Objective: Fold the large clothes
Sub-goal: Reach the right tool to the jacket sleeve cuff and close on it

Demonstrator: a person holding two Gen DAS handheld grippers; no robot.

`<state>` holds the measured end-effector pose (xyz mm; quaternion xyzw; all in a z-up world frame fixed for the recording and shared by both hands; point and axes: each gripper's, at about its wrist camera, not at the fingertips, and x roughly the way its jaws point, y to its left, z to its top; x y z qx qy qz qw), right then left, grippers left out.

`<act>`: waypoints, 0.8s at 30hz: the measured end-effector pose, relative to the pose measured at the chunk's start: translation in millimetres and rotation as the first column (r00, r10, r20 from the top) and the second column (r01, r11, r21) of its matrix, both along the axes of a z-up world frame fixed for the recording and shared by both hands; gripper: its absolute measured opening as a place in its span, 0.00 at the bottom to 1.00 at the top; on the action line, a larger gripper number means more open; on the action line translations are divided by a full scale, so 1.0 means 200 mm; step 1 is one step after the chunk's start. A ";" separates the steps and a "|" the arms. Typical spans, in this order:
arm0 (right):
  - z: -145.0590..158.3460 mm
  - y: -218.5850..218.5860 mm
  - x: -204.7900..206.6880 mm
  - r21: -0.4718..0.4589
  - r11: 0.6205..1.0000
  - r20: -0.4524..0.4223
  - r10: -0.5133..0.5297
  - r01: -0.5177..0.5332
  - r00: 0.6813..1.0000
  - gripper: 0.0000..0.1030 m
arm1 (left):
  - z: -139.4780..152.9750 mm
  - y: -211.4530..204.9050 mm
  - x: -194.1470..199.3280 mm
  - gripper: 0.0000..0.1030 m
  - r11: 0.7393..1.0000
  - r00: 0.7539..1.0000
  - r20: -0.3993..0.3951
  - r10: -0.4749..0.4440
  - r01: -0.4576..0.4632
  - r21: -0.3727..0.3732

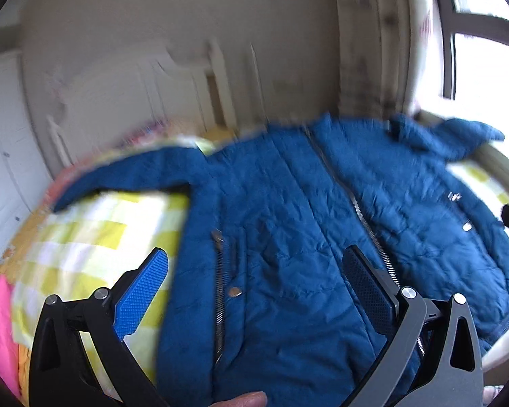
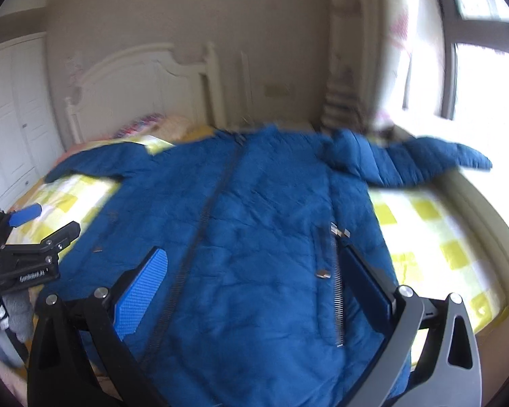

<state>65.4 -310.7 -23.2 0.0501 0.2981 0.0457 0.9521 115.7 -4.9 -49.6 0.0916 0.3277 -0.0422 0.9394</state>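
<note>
A large blue quilted jacket (image 1: 305, 224) lies spread flat, front up and zipped, on a bed with a yellow-and-white checked cover (image 1: 95, 237); both sleeves are stretched out to the sides. It also shows in the right wrist view (image 2: 254, 237). My left gripper (image 1: 254, 264) is open and empty, held over the jacket's hem near its left pocket zip. My right gripper (image 2: 254, 264) is open and empty over the hem near the right pocket zip. The left gripper also shows at the left edge of the right wrist view (image 2: 40, 227). Both views are blurred by motion.
A white headboard (image 2: 135, 81) stands at the far end of the bed. White wardrobe doors (image 2: 10, 108) are on the left. A bright window (image 2: 485, 84) with a curtain is on the right. A pink cloth (image 1: 0, 332) lies at the bed's near left.
</note>
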 end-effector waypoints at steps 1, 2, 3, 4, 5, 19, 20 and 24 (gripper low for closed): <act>-0.02 -0.06 0.06 0.010 0.999 -0.026 -0.031 0.031 0.999 0.98 | -0.03 0.00 0.10 0.96 1.000 0.998 -0.058 -0.003 0.003 -0.006; -0.04 -0.13 0.12 0.014 0.998 -0.044 -0.067 0.068 0.997 0.98 | -0.06 0.00 0.23 0.96 1.000 0.992 -0.130 0.001 -0.003 -0.019; -0.05 -0.22 0.18 0.020 0.993 -0.064 -0.115 0.117 0.991 0.98 | -0.09 0.01 0.35 0.96 0.999 0.982 -0.188 0.014 -0.020 -0.033; -0.06 -0.29 0.24 0.031 0.988 -0.077 -0.149 0.152 0.986 0.98 | -0.11 0.01 0.46 0.96 0.998 0.974 -0.227 0.030 -0.041 -0.045; -0.07 -0.38 0.30 0.045 0.979 -0.093 -0.193 0.198 0.977 0.98 | -0.14 0.02 0.53 0.96 0.997 0.970 -0.241 0.043 -0.056 -0.049; -0.35 -1.34 1.24 0.072 0.830 -0.238 -0.524 0.553 0.818 0.98 | -0.43 0.06 0.95 0.96 0.990 0.952 -0.294 0.085 -0.115 -0.085; -0.37 -1.38 1.30 0.071 0.820 -0.253 -0.536 0.568 0.805 0.98 | -0.43 0.06 0.95 0.96 0.989 0.951 -0.298 0.086 -0.117 -0.088; -0.41 -1.49 1.42 0.089 0.773 -0.272 -0.588 0.628 0.762 0.81 | -0.43 0.07 0.97 0.96 0.986 0.945 -0.312 0.096 -0.133 -0.097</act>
